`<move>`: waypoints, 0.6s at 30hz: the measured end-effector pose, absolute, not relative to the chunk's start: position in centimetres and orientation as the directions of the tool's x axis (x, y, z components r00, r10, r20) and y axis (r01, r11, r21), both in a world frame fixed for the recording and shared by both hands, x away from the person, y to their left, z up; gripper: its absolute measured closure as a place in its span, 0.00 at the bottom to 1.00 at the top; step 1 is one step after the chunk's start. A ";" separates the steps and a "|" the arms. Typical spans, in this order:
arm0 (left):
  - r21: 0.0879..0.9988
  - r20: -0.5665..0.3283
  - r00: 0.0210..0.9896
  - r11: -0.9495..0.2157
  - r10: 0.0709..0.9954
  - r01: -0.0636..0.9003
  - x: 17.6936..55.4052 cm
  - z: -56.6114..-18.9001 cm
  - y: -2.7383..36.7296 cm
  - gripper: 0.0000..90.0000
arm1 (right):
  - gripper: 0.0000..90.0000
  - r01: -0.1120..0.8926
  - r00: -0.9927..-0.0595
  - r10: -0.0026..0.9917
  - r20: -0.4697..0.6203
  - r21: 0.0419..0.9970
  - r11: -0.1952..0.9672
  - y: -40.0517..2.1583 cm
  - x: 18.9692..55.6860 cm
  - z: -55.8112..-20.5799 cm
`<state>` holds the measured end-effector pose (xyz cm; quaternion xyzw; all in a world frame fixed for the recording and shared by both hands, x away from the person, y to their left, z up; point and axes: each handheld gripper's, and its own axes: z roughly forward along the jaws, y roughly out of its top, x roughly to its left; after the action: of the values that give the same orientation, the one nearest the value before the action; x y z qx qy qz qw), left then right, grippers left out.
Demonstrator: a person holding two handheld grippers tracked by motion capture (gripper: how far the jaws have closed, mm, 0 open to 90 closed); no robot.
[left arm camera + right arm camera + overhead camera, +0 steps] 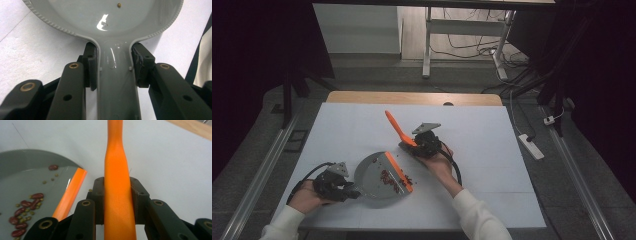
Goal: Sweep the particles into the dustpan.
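a grey dustpan (374, 176) with an orange front lip lay flat on the white table, its handle pointing toward the near left. red beans and small greenish seeds (23, 207) lay scattered inside it. an orange brush handle (117, 182) slanted up just beside its lip.

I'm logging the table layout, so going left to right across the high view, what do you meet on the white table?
Left tool shut on the grey dustpan's handle → grey dustpan holding red beans → right tool gripping the orange brush handle.
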<state>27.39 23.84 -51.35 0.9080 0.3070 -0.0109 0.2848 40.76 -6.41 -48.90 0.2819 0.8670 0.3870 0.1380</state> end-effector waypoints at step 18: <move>0.505 -0.194 0.813 -0.654 0.549 0.563 27.4 -51.5 23.8 0.68 | 0.78 0.373 -0.891 0.432 0.141 0.770 0.518 -3.5 38.2 -48.0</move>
<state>27.40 23.80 -51.50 0.9094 0.3056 -0.0120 0.2819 38.15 -3.48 -48.03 0.2310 0.8706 0.4331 0.0339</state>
